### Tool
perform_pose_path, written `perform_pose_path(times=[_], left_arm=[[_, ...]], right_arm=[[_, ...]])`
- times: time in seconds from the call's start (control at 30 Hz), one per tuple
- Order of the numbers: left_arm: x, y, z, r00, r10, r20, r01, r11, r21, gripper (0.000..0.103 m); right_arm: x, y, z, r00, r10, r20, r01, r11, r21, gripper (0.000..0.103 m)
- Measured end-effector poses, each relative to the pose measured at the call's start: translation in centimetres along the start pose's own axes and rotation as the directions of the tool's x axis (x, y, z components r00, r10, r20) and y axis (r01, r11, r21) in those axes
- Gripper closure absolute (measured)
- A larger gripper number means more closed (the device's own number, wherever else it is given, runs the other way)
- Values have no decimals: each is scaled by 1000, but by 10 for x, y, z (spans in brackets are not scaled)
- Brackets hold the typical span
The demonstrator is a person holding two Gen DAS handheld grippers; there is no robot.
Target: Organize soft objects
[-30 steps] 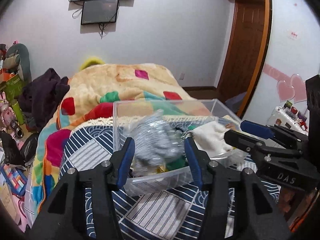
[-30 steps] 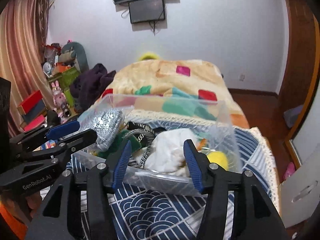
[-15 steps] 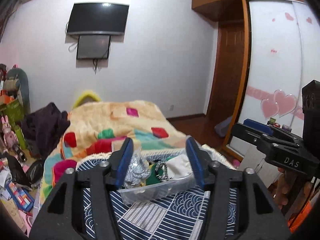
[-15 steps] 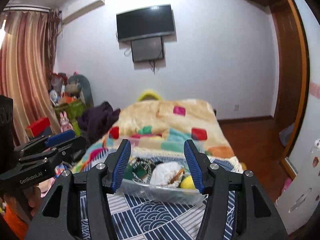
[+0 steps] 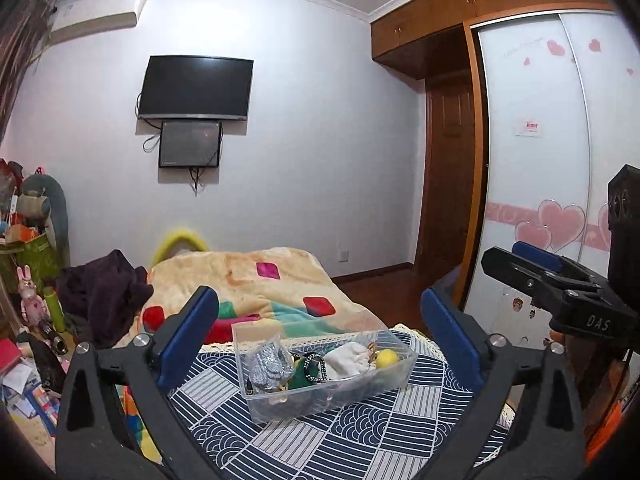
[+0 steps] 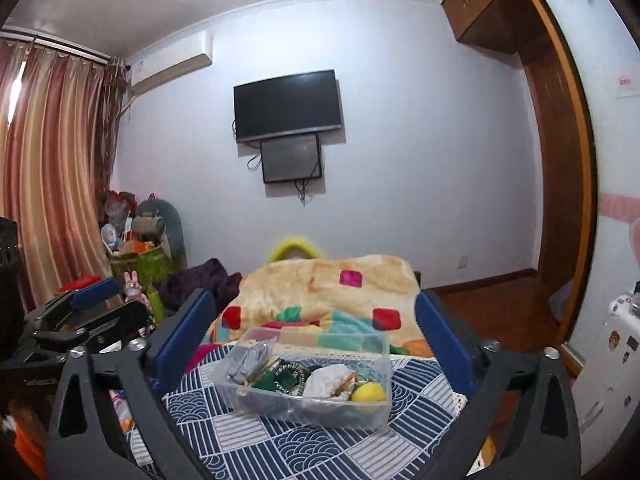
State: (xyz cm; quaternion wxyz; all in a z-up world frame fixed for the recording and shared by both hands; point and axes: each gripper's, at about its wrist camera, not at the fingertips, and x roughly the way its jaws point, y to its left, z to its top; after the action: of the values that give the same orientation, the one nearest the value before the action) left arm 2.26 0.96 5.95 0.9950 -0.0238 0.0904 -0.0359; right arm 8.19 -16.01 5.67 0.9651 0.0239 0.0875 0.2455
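Observation:
A clear plastic bin [image 5: 394, 380] [image 6: 376, 410] sits on a blue-and-white patterned cloth [image 5: 360, 436] [image 6: 304, 444]. It holds a silver-grey soft item [image 5: 269, 364] [image 6: 246, 360], a green piece [image 5: 310, 378] [image 6: 276, 380], a white cloth [image 5: 347, 362] [image 6: 326, 382] and a yellow ball [image 5: 387, 359] [image 6: 370, 394]. My left gripper [image 5: 320, 340] is open and empty, well back from the bin. My right gripper [image 6: 310, 340] is open and empty, also back from it. Each gripper shows at the edge of the other's view.
A bed with a cream blanket with coloured squares [image 5: 260, 284] [image 6: 332, 288] lies behind the cloth. Dark clothes [image 5: 100, 292] and cluttered toys [image 5: 28, 248] stand at the left. A wardrobe [image 5: 532, 160] and a wooden door [image 5: 448, 184] are on the right.
Both grippers have pulled back and up from the bin, so it looks smaller and farther away. The silver-grey item that was between the left fingers now lies in the bin.

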Motion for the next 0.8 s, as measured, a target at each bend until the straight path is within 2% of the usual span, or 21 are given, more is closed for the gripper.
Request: perform_pose_path(times=[0.8], left_arm=[[-4,1,-3,1000,18,6,-18,1000,-1,0]], right_arm=[[-10,5,-3,1000,11,9,-10,1000,-20,0]])
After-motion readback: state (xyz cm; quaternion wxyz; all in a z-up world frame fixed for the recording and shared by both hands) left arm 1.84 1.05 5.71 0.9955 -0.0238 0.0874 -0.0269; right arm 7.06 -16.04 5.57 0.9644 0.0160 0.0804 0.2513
